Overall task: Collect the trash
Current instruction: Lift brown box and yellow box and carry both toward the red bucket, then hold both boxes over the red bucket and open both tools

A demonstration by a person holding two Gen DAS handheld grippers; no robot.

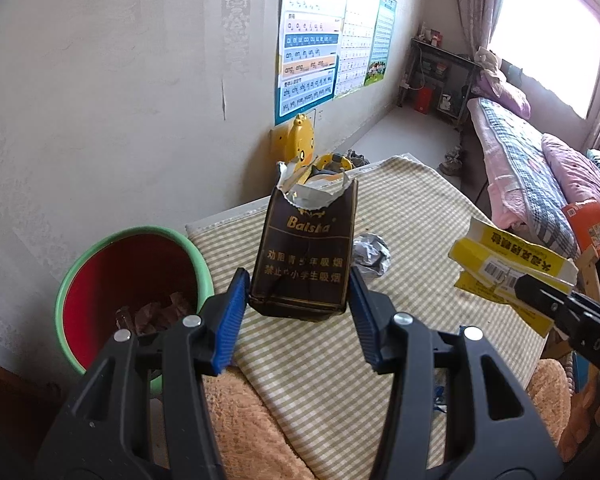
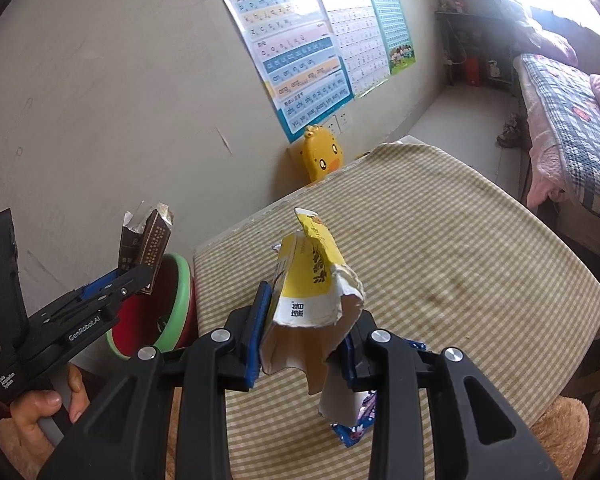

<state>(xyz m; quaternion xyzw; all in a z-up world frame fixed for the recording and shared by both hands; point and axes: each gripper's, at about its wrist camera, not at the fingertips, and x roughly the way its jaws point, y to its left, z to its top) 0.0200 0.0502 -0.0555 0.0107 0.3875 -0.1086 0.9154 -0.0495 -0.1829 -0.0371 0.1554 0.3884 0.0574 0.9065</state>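
Note:
My left gripper [image 1: 298, 300] is shut on a dark brown cigarette pack [image 1: 304, 248] with a torn foil top, held upright above the checked tablecloth [image 1: 320, 360]. My right gripper [image 2: 306, 332] is shut on a torn yellow and white carton [image 2: 314, 296], also lifted off the table. That carton [image 1: 508, 264] and the right gripper [image 1: 540, 294] show at the right of the left wrist view. The cigarette pack [image 2: 148, 240] and left gripper [image 2: 112, 284] appear at the left of the right wrist view, over a green-rimmed red bin [image 1: 128, 272] beside the table. A crumpled foil ball [image 1: 372, 256] lies on the cloth.
A blue printed wrapper [image 2: 356, 428] lies near the table's front edge. A yellow duck chair [image 2: 320, 156] stands against the wall behind the table. A bed [image 1: 532, 168] runs along the right. A tan fluffy cushion [image 1: 236, 420] sits below the near table edge. A hand [image 2: 48, 404] grips the left handle.

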